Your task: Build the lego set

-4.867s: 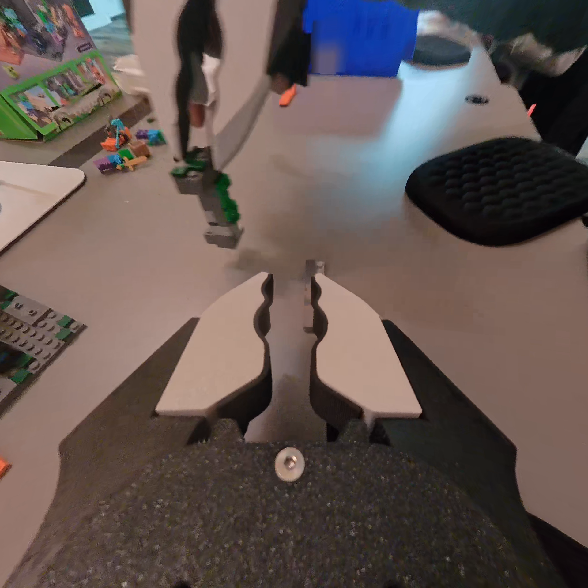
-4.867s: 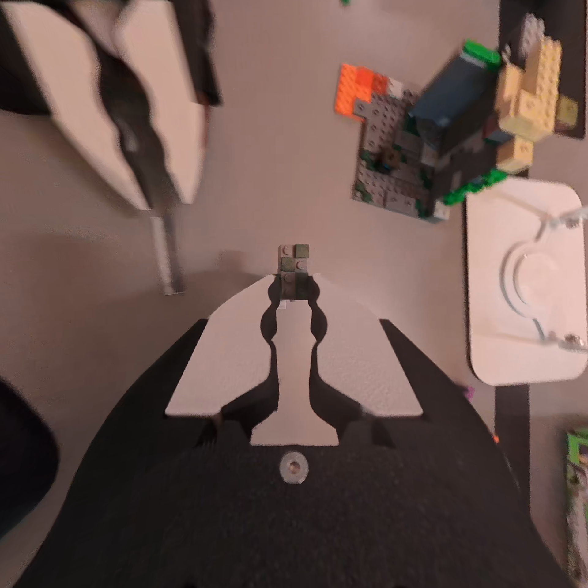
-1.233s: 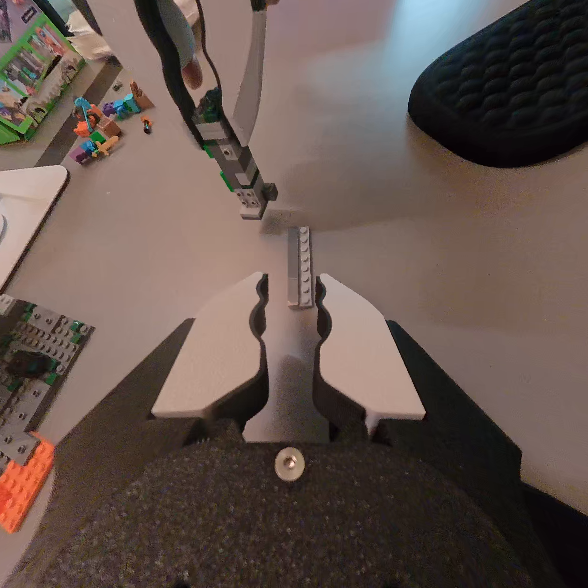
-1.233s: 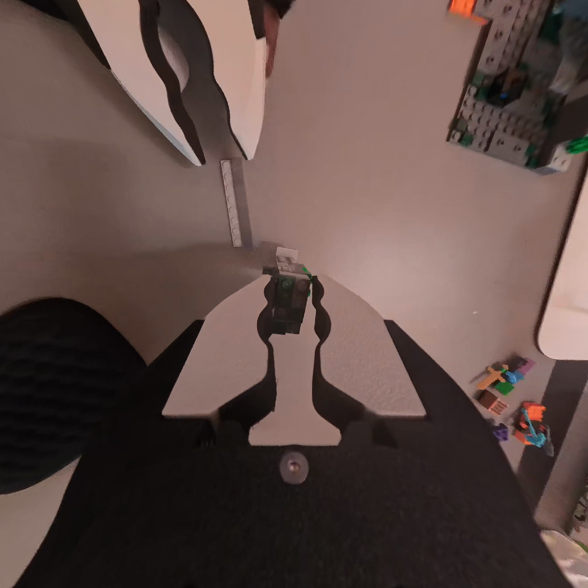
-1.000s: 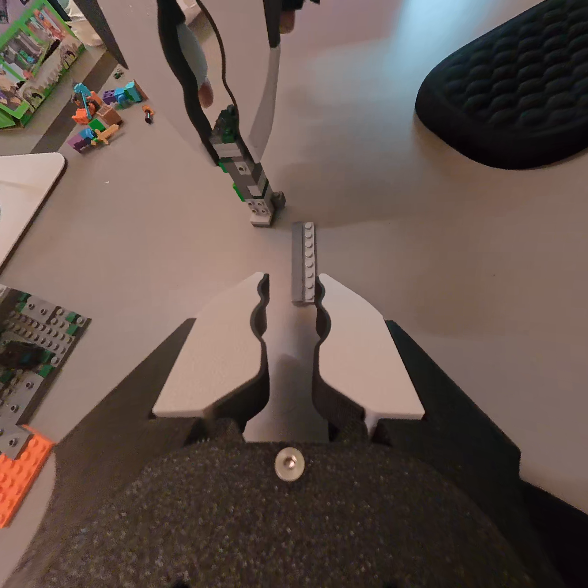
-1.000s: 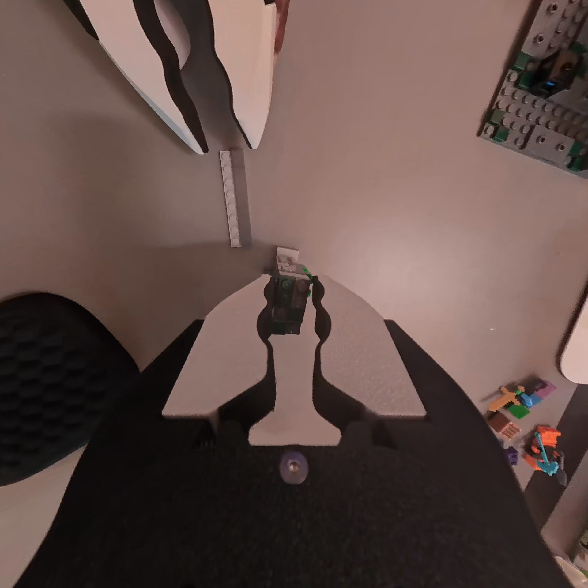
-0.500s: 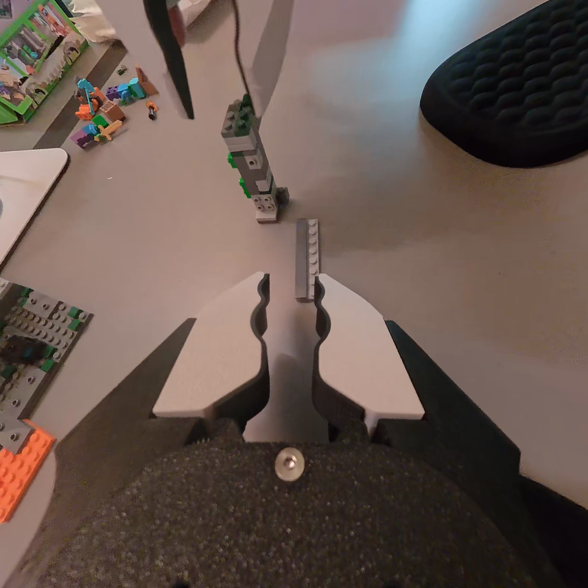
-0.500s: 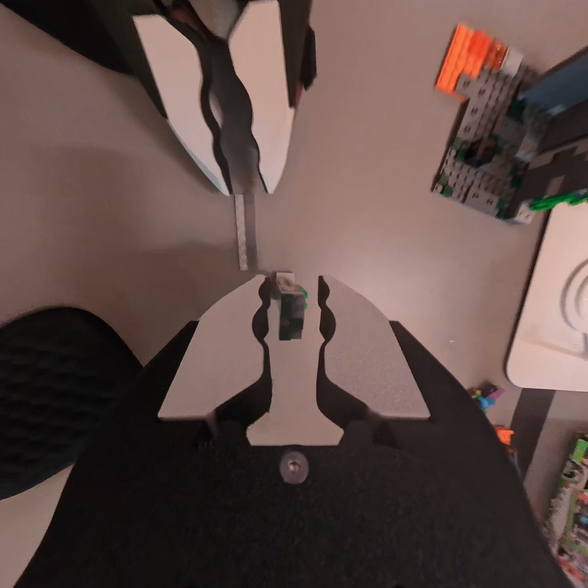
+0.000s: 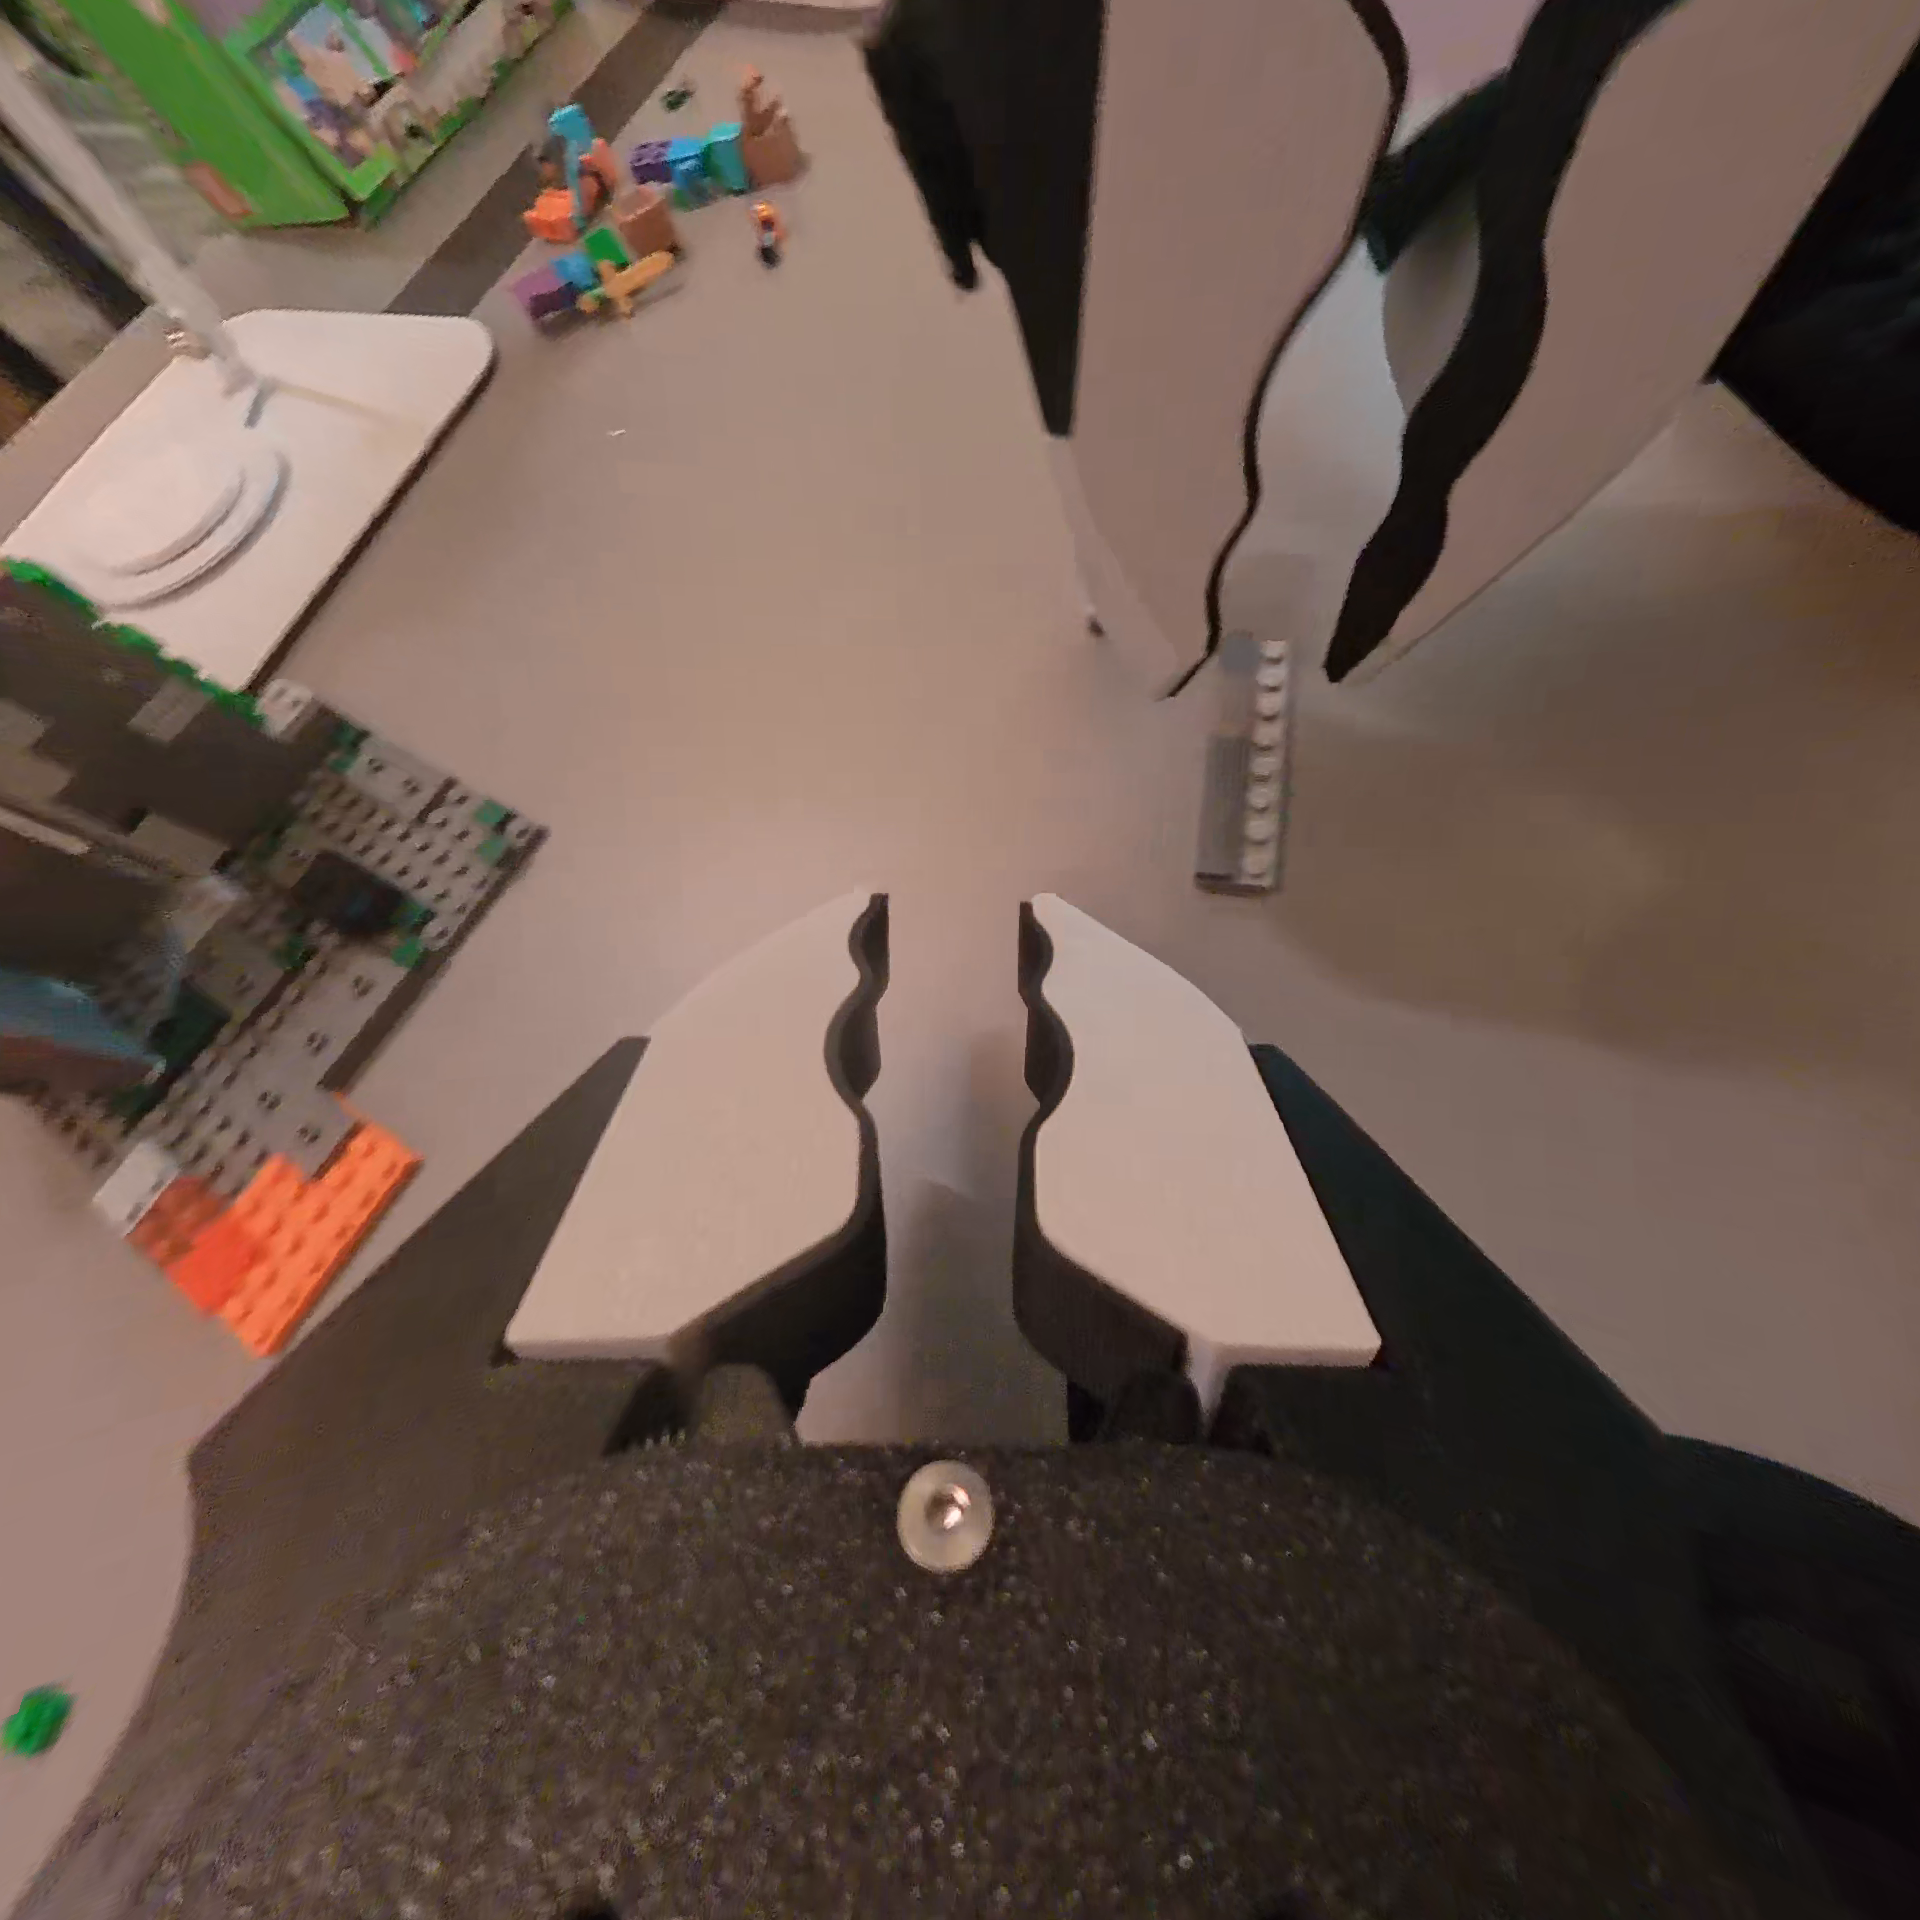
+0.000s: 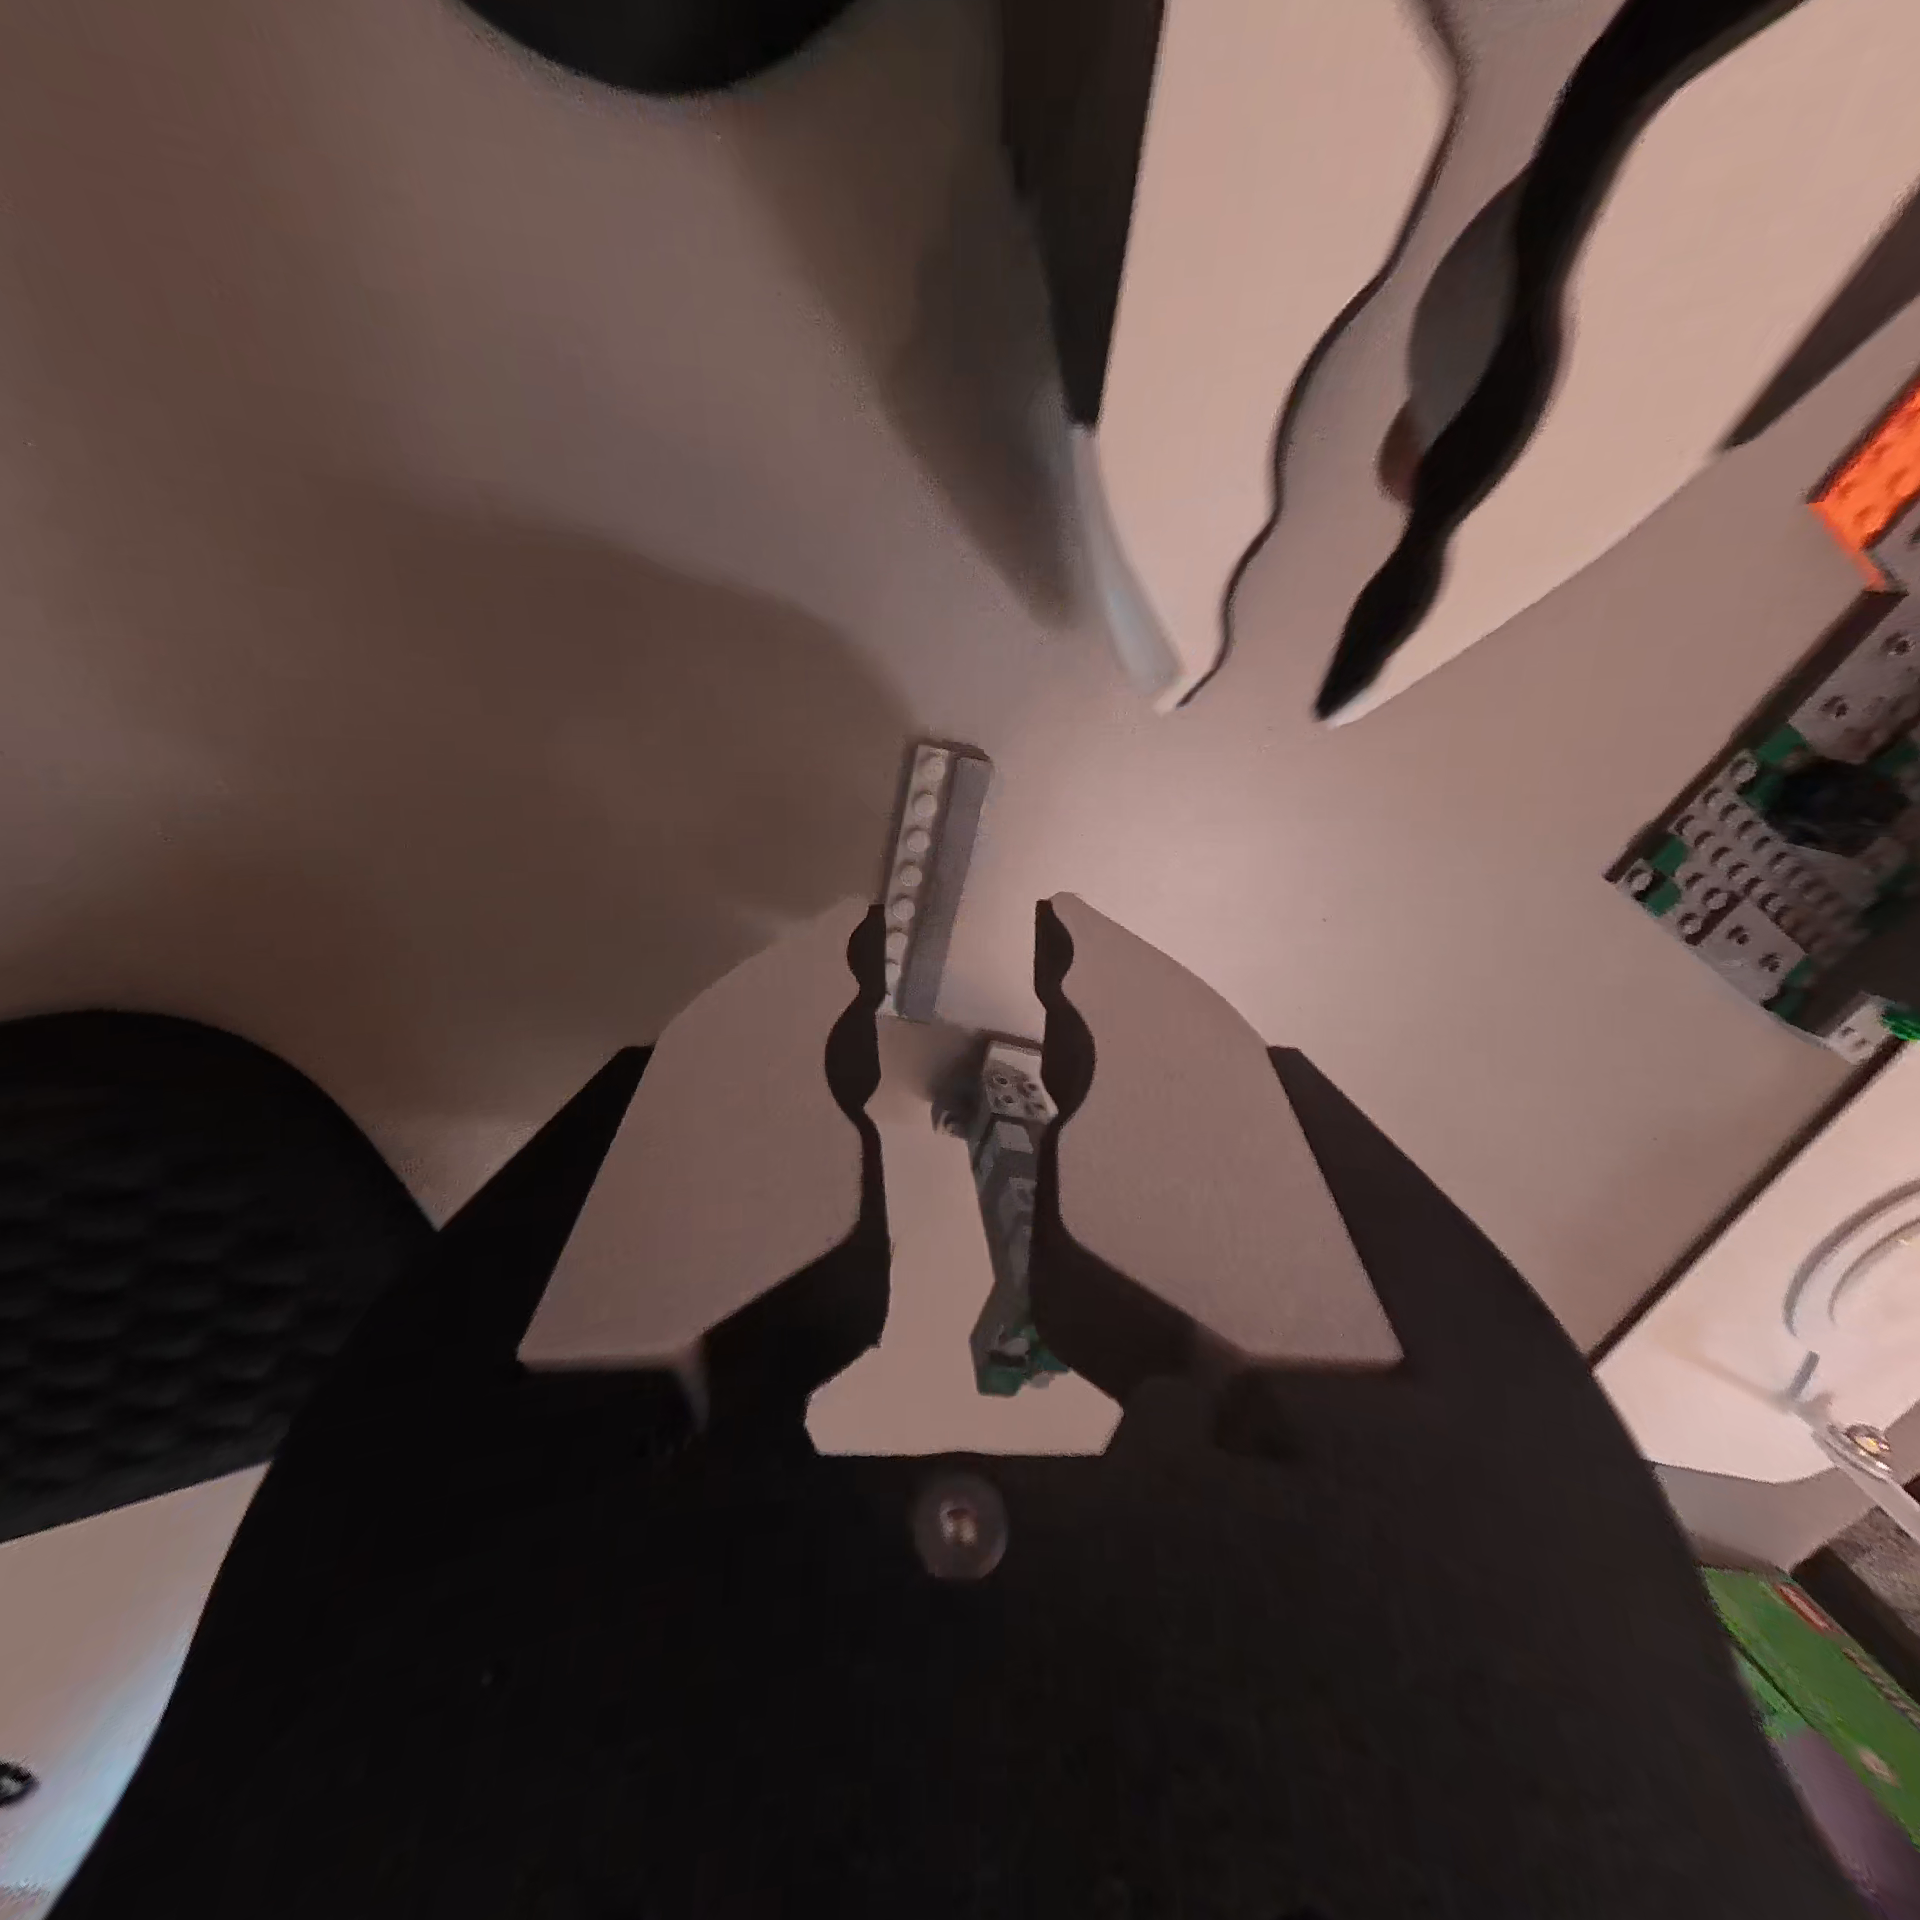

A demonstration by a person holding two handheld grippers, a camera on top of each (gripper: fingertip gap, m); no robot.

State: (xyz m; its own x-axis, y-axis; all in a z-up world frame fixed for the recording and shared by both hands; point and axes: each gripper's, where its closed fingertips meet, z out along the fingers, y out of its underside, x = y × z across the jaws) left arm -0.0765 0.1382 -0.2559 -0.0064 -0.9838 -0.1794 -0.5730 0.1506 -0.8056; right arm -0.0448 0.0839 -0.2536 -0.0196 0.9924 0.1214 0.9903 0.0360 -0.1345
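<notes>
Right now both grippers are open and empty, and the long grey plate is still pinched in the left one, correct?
Not quite: the long grey plate lies free on the table, ahead and to the right of the left gripper, as the left wrist view shows. Both the left gripper and the right gripper are indeed open and empty.

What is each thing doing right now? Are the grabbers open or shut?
Left gripper: open, empty.
Right gripper: open, holding nothing.
Long grey brick: lying flat on the table.
Small brick column: on the table between the right gripper's open fingers, let go.
Big build: standing, unfinished.
</notes>
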